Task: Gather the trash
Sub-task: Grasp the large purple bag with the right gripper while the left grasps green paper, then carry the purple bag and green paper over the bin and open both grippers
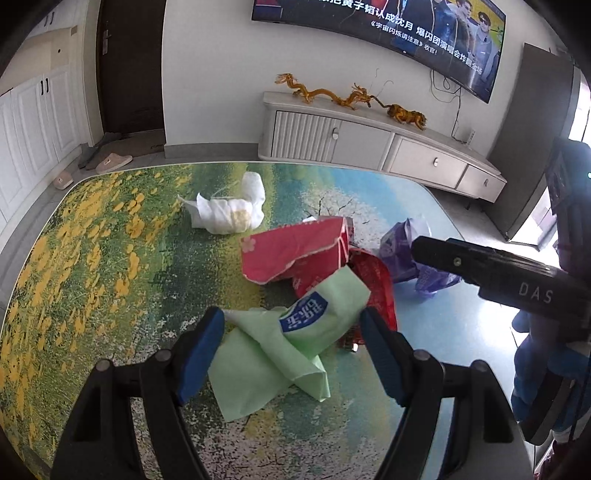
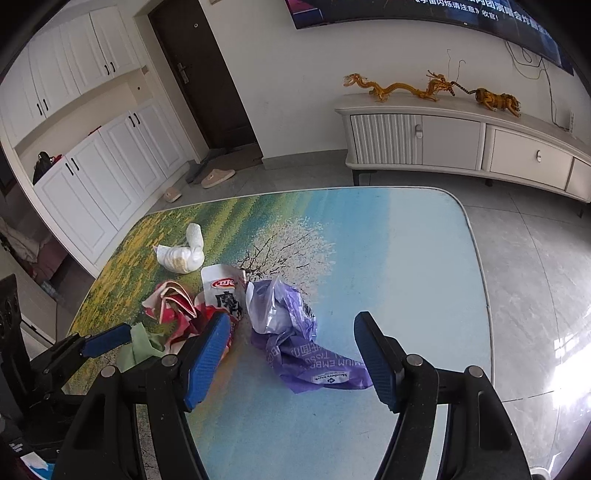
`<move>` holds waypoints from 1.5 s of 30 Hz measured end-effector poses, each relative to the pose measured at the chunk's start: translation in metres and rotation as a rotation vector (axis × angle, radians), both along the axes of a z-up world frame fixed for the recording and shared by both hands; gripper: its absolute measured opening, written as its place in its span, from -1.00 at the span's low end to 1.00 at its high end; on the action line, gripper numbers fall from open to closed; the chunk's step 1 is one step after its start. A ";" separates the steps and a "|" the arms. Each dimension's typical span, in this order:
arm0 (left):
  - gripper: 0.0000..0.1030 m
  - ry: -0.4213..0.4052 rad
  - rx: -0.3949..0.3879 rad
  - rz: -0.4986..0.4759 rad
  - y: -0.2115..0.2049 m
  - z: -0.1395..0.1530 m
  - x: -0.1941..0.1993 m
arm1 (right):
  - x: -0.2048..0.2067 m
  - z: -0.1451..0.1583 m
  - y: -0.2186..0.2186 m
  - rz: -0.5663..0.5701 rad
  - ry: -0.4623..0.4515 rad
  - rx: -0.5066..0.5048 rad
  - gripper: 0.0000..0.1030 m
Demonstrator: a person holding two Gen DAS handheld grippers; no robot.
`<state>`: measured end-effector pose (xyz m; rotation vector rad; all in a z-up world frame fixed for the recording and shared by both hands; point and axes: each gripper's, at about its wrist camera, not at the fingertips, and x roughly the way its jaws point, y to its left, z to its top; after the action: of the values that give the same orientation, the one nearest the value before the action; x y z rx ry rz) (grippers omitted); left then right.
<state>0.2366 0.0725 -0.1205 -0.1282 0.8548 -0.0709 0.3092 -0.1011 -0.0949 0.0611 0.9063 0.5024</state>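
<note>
The trash lies in a loose heap near the middle of the surface [image 2: 424, 258], which has a picture of flowers, a white tree and blue sky on it. It is all in one spot, so both tongs can get at it from the near side.

The left tongs [image 1: 291, 354] are spread wide, one blue pad on each side of the green wrapper [image 1: 280, 347]. The pads do not press on it, so nothing is grasped. I think they are placed like this to pinch the wrapper next. The wrapper has a blue label with white Chinese writing, which looks upside down from here.

The right tongs [image 2: 291, 362] are also spread wide and hold nothing. The purple bag [image 2: 295, 343] lies between their pads, likely the next thing to grab. I can read "Member's Mark" on it, upside down, and some more letters too bent to make out.

A pink pack [image 1: 295, 251] and a red wrapper [image 1: 373, 284] lie just behind the green one. A white pouch [image 2: 223, 291] with a red logo and big black Chinese signs lies beside the purple bag. A white wad [image 1: 229, 210] sits a bit apart, farther back.

The TV [image 1: 388, 33] on the wall shows white Chinese words.
</note>
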 end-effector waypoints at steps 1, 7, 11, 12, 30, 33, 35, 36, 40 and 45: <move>0.45 0.007 -0.001 0.004 0.001 -0.002 0.000 | 0.001 -0.003 0.000 0.004 0.011 0.002 0.32; 0.43 0.011 -0.024 0.009 0.004 -0.009 -0.001 | 0.000 -0.015 -0.002 0.019 0.051 -0.001 0.15; 0.30 0.004 -0.043 0.022 0.007 -0.009 -0.005 | -0.005 -0.019 -0.002 0.022 0.060 -0.012 -0.15; 0.23 0.002 -0.049 0.027 0.008 -0.008 -0.006 | -0.007 -0.019 -0.002 0.026 0.063 -0.012 -0.29; -0.37 -0.071 -0.099 0.027 0.003 0.033 -0.052 | -0.076 0.021 -0.014 -0.035 -0.001 0.063 -0.56; -0.37 -0.108 -0.117 0.021 0.002 0.052 -0.064 | -0.093 0.036 -0.023 -0.055 -0.027 0.091 -0.56; -0.37 -0.134 -0.129 0.015 0.001 0.064 -0.071 | -0.104 0.046 -0.028 -0.071 -0.046 0.107 -0.56; -0.37 -0.147 -0.134 0.012 -0.001 0.070 -0.076 | -0.110 0.051 -0.032 -0.081 -0.056 0.116 -0.56; -0.37 -0.193 -0.165 -0.004 -0.007 0.093 -0.089 | -0.131 0.071 -0.045 -0.124 -0.099 0.135 -0.56; -0.37 -0.233 -0.195 -0.034 -0.017 0.115 -0.103 | -0.156 0.091 -0.056 -0.163 -0.144 0.141 -0.56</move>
<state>0.1338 0.0555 -0.0058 -0.2831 0.6164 -0.1978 0.1529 -0.1572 -0.0042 0.2230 0.7169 0.4124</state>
